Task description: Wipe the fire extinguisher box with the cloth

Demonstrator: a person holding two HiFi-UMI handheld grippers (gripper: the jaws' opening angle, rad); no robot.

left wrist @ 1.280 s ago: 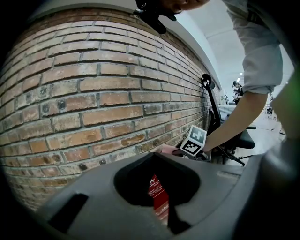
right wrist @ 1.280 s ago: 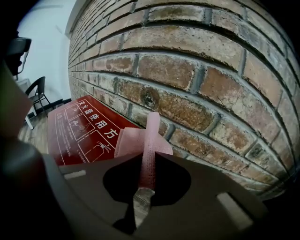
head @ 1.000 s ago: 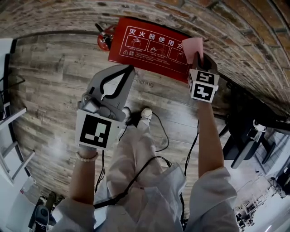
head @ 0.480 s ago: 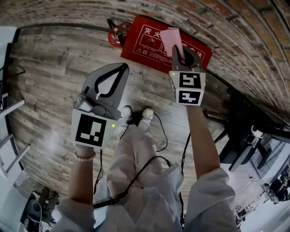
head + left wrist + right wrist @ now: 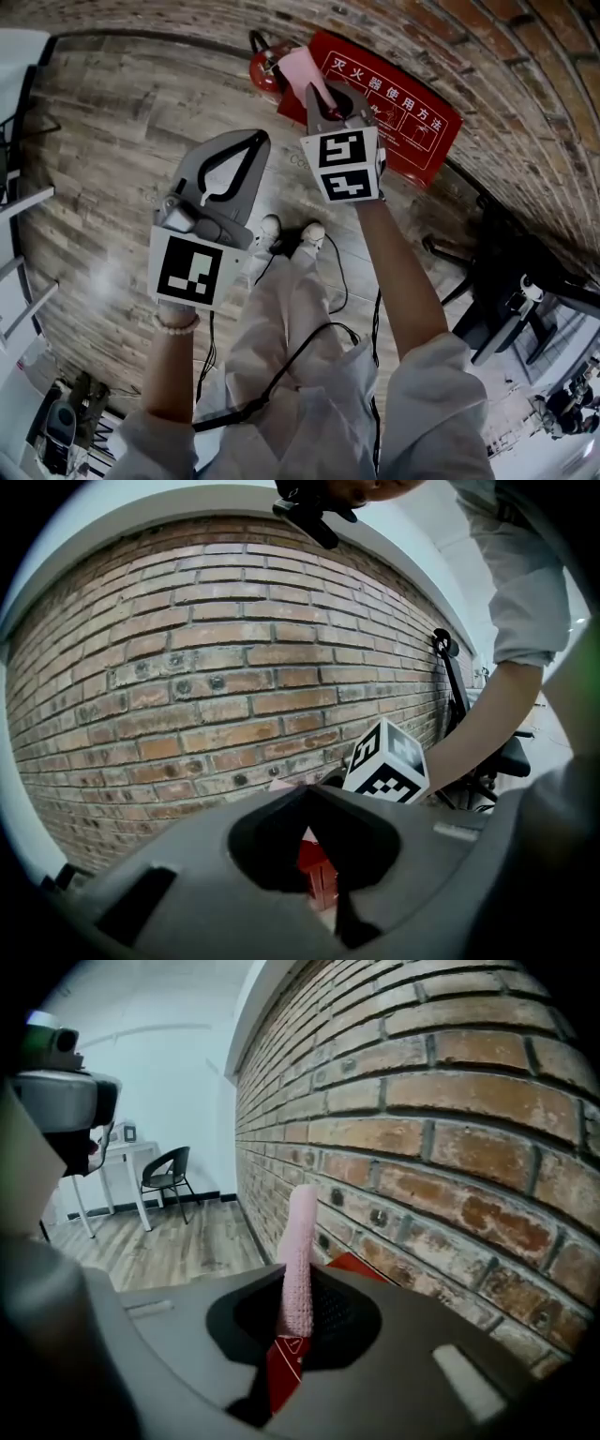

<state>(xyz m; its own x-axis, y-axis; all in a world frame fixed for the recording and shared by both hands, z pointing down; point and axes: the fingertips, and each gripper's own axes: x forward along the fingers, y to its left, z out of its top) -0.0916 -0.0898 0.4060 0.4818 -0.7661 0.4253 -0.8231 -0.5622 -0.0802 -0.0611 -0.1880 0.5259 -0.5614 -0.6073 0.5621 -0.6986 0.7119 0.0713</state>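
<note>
The left gripper point(image 5: 255, 139) hangs over the wood floor point(image 5: 103, 141) with its jaws closed tip to tip and nothing pinched between them. In the left gripper view point(image 5: 307, 794) a slice of the red fire extinguisher box point(image 5: 315, 874) shows through the loop behind the closed tips, below and beyond them, with the brick wall point(image 5: 234, 667) ahead. Just right of these jaws is the marker cube of the right gripper point(image 5: 323, 94).

The right gripper's jaws are clamped on the pink cloth point(image 5: 302, 67), which sticks out straight past the tips. In the right gripper view point(image 5: 295, 1321) the cloth point(image 5: 298, 1241) stands upright between the jaws, and the box point(image 5: 354, 1265) lies just beyond and under them, against the foot of the wall point(image 5: 450, 1101). In the head view the box point(image 5: 412, 117) stretches away to the right of the jaws. Whether cloth and box touch cannot be told.
</note>
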